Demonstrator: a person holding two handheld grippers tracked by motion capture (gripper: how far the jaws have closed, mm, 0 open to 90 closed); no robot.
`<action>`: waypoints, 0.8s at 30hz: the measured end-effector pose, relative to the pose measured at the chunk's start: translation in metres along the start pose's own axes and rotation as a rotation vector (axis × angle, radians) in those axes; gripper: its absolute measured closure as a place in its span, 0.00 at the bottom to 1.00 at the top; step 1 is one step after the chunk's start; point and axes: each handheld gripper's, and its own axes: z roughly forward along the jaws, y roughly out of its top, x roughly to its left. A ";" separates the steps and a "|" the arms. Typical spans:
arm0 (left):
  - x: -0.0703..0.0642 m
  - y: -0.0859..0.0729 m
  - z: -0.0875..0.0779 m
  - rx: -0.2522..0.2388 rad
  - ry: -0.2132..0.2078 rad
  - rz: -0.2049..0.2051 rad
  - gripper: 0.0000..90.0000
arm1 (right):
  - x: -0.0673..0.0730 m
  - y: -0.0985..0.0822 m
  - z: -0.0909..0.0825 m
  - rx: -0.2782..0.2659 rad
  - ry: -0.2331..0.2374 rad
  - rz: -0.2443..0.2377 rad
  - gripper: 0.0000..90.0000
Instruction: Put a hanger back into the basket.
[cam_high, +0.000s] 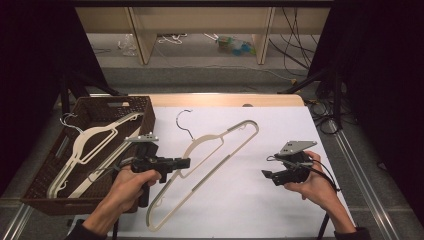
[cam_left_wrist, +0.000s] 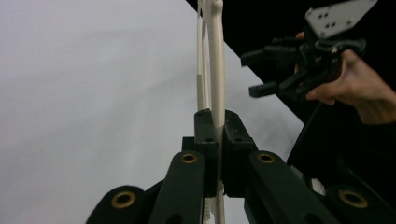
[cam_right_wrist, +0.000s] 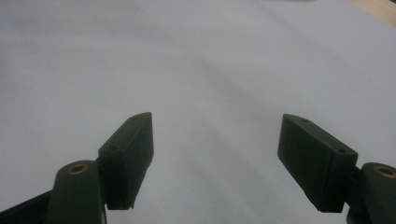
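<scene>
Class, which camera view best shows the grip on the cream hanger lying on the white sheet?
The left gripper view: the left tongs are shut on the hanger, its thin bar pinched between the pads. The high view shows the whole hanger but not the contact. The right gripper view shows open right tongs over the white sheet.

High view: dim room, dark at both sides, with the white tabletop (cam_high: 260, 150) the brightest area under soft overhead light and faint shadows. Gripper views: slightly soft, near parts blurred, white surface evenly lit without glare.
</scene>
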 end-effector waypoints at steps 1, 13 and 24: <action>-0.002 0.000 -0.002 -0.005 0.002 -0.002 0.97 | 0.000 0.000 -0.001 0.016 0.008 0.012 0.31; -0.029 0.010 -0.057 -0.078 -0.011 0.013 0.97 | 0.003 -0.005 0.002 0.012 0.013 0.009 0.31; -0.004 0.028 -0.109 -0.122 0.067 0.022 0.97 | 0.003 -0.006 0.003 0.015 0.019 0.005 0.31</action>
